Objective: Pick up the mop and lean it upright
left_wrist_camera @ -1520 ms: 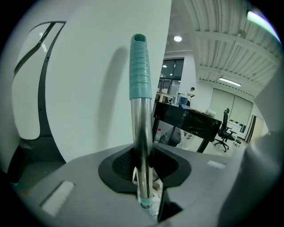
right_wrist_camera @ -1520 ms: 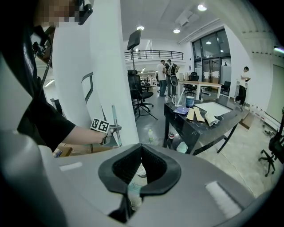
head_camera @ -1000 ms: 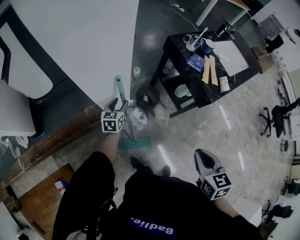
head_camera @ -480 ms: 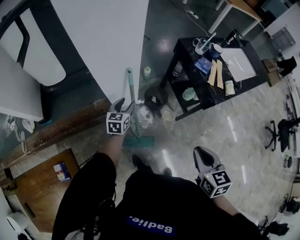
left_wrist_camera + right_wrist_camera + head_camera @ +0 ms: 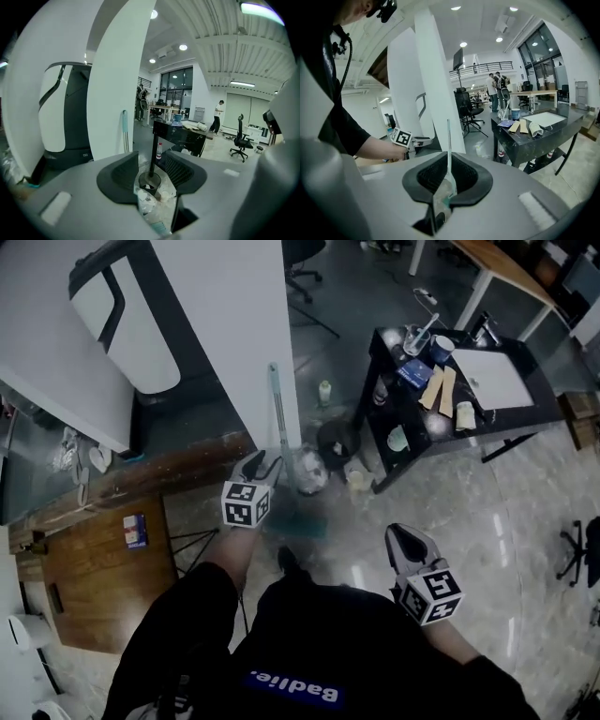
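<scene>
The mop stands upright, its pale handle (image 5: 277, 413) leaning on the white pillar (image 5: 234, 324) and its teal head (image 5: 298, 521) on the floor. My left gripper (image 5: 263, 465) hovers just left of the handle, apart from it. Its jaws have just been closing a little but are open with nothing between them. In the left gripper view (image 5: 151, 171) the teal-topped handle (image 5: 124, 133) sits off to the left. My right gripper (image 5: 403, 542) hangs lower right, away from the mop. A narrow gap shows between its pads (image 5: 448, 176), framing the distant mop handle (image 5: 448, 140); it holds nothing.
A black bin (image 5: 336, 442), a crumpled plastic bag (image 5: 309, 474) and a small bottle (image 5: 324, 392) lie right of the mop. A black table (image 5: 525, 409) with cups and papers stands at the right. A wooden platform (image 5: 94, 587) is at the left. People stand far off (image 5: 494, 89).
The left gripper, which was around the mop handle a second ago, has drawn back and risen. The handle now leans on the pillar alone. The right gripper has shifted slightly.
</scene>
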`<move>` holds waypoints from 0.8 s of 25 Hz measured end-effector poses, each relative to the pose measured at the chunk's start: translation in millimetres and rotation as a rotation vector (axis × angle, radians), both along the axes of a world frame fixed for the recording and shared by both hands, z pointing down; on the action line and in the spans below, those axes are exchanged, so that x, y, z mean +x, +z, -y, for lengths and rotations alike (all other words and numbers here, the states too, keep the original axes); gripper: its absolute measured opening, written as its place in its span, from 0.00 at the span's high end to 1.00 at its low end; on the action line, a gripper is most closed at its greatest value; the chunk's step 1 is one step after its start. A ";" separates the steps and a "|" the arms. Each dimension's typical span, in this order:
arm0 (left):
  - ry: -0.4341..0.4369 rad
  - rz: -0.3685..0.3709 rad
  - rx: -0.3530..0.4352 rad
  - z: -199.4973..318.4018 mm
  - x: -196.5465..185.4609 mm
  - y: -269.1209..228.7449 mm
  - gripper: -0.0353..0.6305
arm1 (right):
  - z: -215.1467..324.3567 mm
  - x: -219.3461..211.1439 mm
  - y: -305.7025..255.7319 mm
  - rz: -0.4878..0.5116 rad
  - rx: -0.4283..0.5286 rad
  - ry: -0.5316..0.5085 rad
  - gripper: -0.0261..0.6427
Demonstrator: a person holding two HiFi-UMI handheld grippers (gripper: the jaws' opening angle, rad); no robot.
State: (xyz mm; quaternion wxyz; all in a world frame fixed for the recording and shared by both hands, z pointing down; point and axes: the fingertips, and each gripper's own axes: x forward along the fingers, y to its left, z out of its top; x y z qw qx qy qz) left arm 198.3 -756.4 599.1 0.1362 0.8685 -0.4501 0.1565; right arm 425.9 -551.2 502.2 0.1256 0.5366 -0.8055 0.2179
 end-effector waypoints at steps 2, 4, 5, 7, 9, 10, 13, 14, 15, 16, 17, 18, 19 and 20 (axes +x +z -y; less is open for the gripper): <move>-0.023 0.001 0.023 -36.6 6.5 -15.5 0.66 | -21.7 9.0 3.9 0.023 0.009 -0.033 0.92; -0.047 -0.007 0.054 -76.0 14.9 -30.0 0.75 | -44.3 18.1 14.3 0.046 -0.003 -0.062 0.92; -0.061 -0.017 0.068 -95.6 18.6 -36.6 0.80 | -54.4 21.5 21.2 0.060 -0.018 -0.073 0.92; -0.087 -0.042 0.084 -134.1 24.0 -48.6 0.89 | -70.8 22.0 33.1 0.091 -0.049 -0.101 0.93; -0.092 -0.060 0.086 -173.9 30.1 -60.5 0.93 | -84.7 14.8 37.0 0.117 -0.063 -0.142 0.93; -0.084 -0.067 0.091 -193.4 33.9 -68.3 0.93 | -90.5 9.2 35.9 0.128 -0.061 -0.167 0.93; -0.051 -0.080 0.134 -240.0 42.0 -99.2 0.93 | -103.8 -13.0 30.9 0.141 -0.043 -0.253 0.94; -0.048 -0.086 0.151 -252.3 41.9 -109.4 0.93 | -108.9 -20.6 30.2 0.140 -0.040 -0.279 0.94; -0.047 -0.093 0.166 -264.0 40.4 -118.8 0.93 | -114.8 -27.6 29.4 0.140 -0.037 -0.301 0.94; -0.047 -0.101 0.179 -275.1 38.1 -127.5 0.93 | -120.9 -33.5 27.9 0.142 -0.032 -0.316 0.95; -0.046 -0.108 0.192 -285.4 35.9 -136.4 0.93 | -126.4 -37.8 25.9 0.144 -0.025 -0.324 0.95; -0.045 -0.117 0.206 -294.8 34.1 -145.4 0.93 | -131.1 -40.6 24.0 0.149 -0.019 -0.324 0.95; -0.043 -0.127 0.220 -303.8 32.7 -153.5 0.93 | -135.3 -42.3 22.5 0.153 -0.016 -0.320 0.95; -0.041 -0.139 0.234 -313.0 30.9 -159.6 0.93 | -140.0 -44.2 21.5 0.156 -0.015 -0.315 0.96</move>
